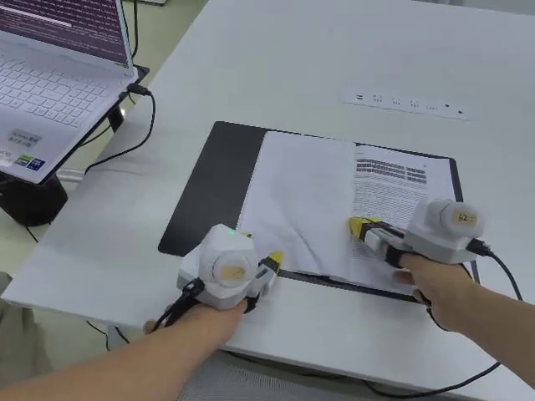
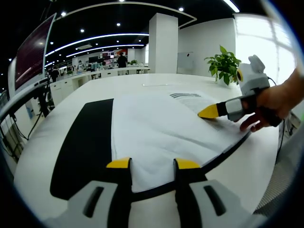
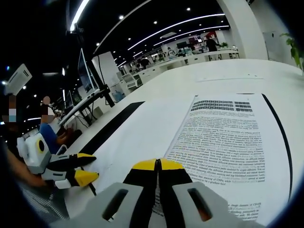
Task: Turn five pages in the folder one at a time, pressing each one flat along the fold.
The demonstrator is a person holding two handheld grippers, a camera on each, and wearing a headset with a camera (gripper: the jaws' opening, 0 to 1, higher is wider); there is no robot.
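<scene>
Open folder (image 1: 209,188) on the white worktop (image 1: 276,67), its pages (image 1: 305,196) lying spread.
Left tool (image 1: 272,264) rests at the folder's near edge, jaws parted and empty; right tool (image 1: 362,227), jaws closed together, touches its tips on the printed page (image 3: 223,137) beside the fold (image 1: 351,188).

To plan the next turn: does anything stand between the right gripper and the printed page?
Nothing visible does. The right gripper, jaws shut, is at the printed page; the left gripper, open, sits at the blank page's near edge.

white table (image 1: 276,58) bears an open black folder (image 1: 209,184), a black cable (image 1: 151,125), inset sockets (image 1: 410,104).
</scene>
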